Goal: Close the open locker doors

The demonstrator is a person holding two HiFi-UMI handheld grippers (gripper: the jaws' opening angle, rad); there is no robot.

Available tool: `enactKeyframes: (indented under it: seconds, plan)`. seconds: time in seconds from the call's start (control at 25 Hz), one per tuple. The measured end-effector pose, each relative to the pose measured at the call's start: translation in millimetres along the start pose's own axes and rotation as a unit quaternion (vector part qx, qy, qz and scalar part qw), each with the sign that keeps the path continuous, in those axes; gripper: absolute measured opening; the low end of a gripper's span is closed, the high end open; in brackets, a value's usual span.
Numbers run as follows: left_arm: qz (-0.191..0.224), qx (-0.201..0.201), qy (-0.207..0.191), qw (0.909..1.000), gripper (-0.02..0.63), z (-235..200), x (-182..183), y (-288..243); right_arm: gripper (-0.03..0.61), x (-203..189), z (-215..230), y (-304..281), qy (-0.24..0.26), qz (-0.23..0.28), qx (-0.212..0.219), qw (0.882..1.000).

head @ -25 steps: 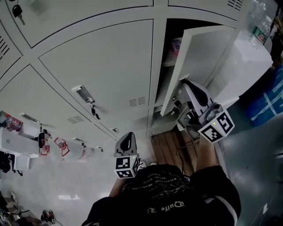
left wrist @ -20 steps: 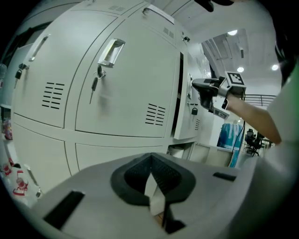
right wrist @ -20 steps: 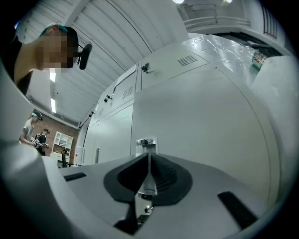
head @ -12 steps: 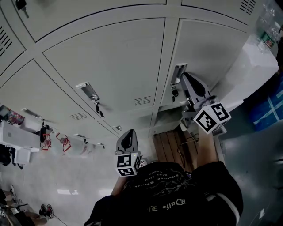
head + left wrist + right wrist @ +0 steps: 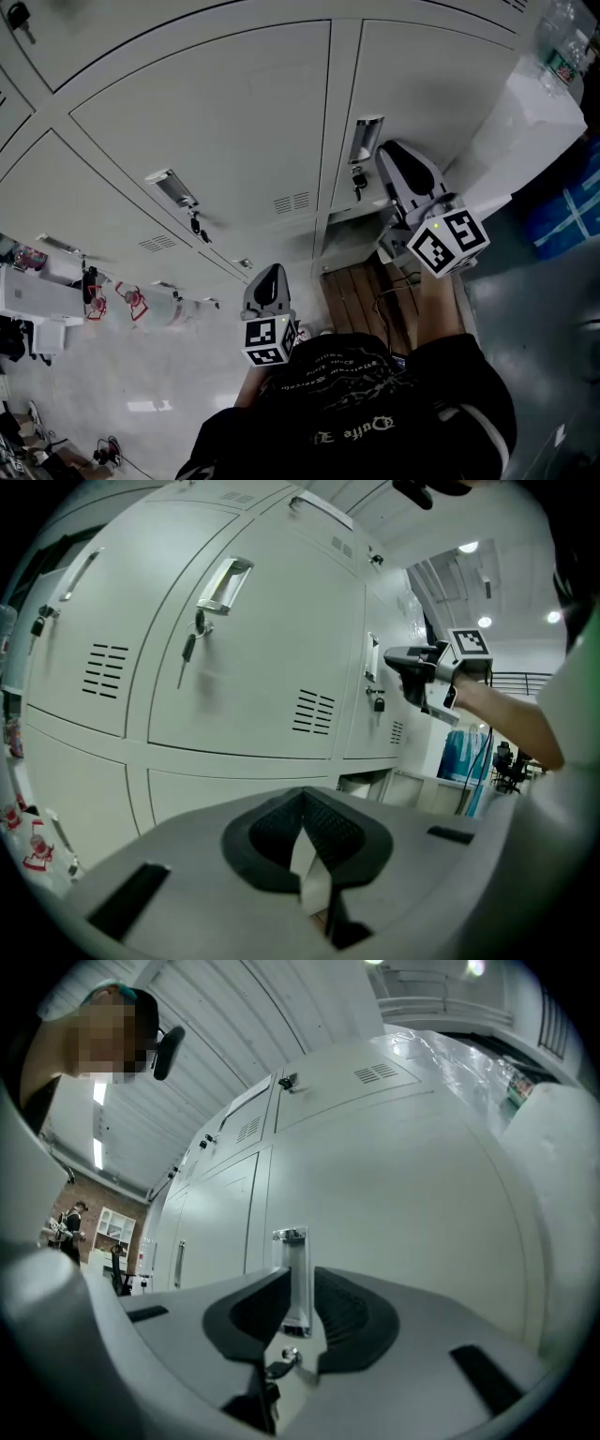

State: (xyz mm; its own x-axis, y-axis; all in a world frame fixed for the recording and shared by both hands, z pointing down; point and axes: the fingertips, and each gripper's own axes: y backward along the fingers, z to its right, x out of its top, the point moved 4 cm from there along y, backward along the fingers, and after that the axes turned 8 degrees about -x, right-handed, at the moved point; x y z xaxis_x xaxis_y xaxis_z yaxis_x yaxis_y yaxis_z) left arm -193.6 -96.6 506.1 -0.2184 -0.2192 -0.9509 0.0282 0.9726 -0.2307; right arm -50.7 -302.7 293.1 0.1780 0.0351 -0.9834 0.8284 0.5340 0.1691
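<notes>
Two grippers facing shut locker doors (image 5: 206, 122)
Left gripper (image 5: 269, 277) closed, empty; right gripper (image 5: 387, 156) jaws just parting, door handle (image 5: 292, 1279) showing in their gap.

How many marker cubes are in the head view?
2: the left cube low at centre, above the person's dark shirt; the right cube lower right of the locker handle. None seems hidden.
</notes>
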Motion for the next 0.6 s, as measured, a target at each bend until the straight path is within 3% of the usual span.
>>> enactKeyframes:
  seconds: [0.12, 0.24, 0.4, 0.52, 0.6]
  plan:
    - [-0.010, -0.025, -0.007, 0.9996, 0.008, 11, -4, -8, 0.129, -12, 16, 33, 0.033, -0.034, -0.030, 0.998]
    - [-0.017, -0.053, -0.015, 0.9983, 0.008, 25, -6, -17, 0.146, -33, 48, 76, 0.047, -0.078, -0.093, 0.991]
    - [-0.026, -0.093, -0.022, 0.9950, 0.008, 47, -11, -28, 0.155, -63, 94, 148, 0.057, -0.148, -0.196, 0.968]
    - [-0.035, -0.117, -0.032, 0.9920, 0.008, 60, -15, -34, 0.178, -85, 126, 193, 0.028, -0.196, -0.231, 0.952]
    - [-0.036, -0.131, -0.036, 0.9901, 0.008, 70, -15, -38, 0.189, -104, 148, 220, 0.026, -0.240, -0.261, 0.935]
